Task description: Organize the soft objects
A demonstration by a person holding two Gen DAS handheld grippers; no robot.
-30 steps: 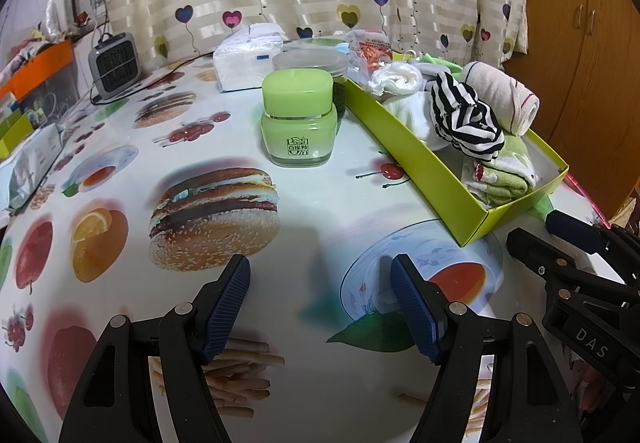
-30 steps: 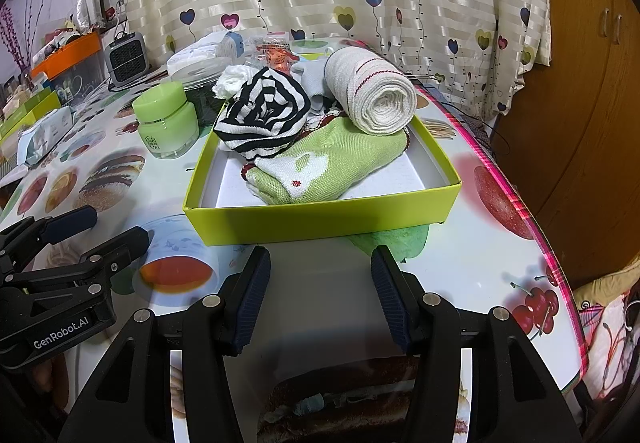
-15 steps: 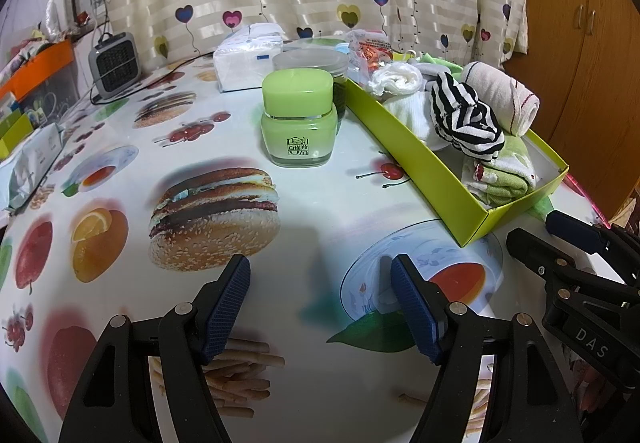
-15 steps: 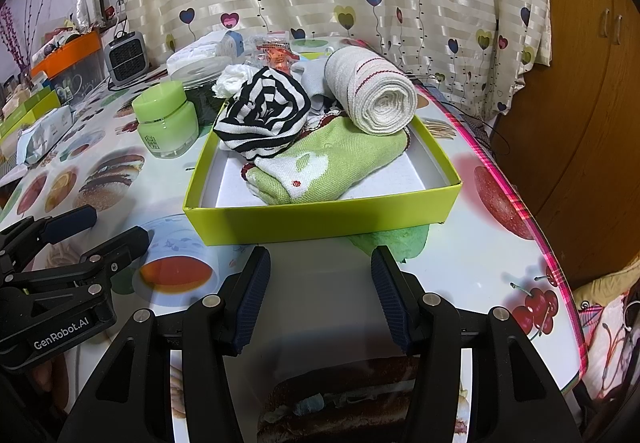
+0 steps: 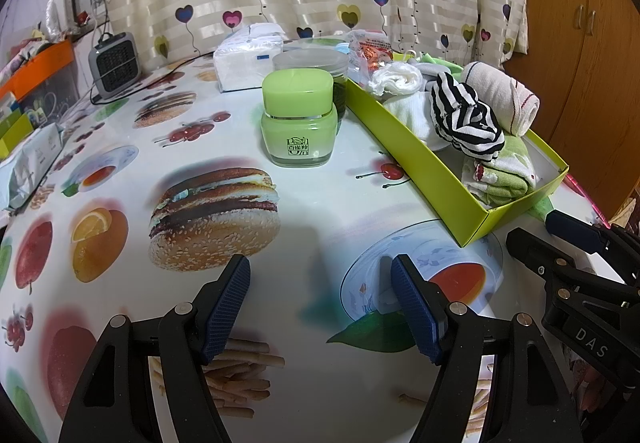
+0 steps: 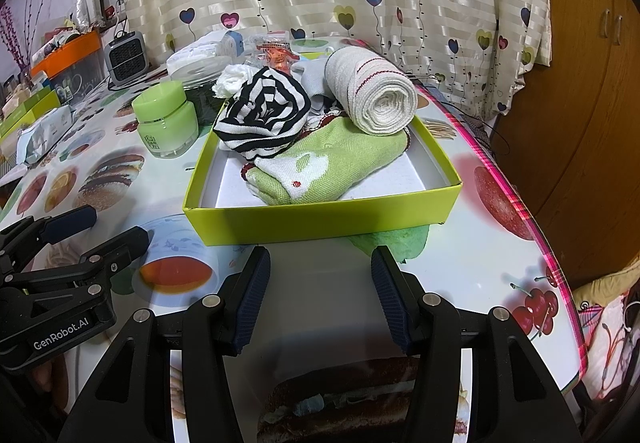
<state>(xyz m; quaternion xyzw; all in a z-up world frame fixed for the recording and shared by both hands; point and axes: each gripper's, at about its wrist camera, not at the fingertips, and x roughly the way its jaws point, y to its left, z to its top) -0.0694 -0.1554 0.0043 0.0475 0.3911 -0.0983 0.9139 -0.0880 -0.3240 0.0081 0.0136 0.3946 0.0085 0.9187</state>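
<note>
Lime-green shallow cardboard box [image 6: 320, 217] of rolled cloths sits just ahead of the right gripper [image 6: 320, 291]. Both jaws gape, empty. Left gripper [image 5: 320, 307] hovers over the printed tablecloth [image 5: 120, 147].

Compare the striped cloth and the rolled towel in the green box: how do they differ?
The striped cloth is black-and-white and loosely bunched; the rolled towel is cream with thin red lines, wound into a tight cylinder. The towel leans on the box's right wall; the cloth lies left. Both rest on other fabrics.
</note>
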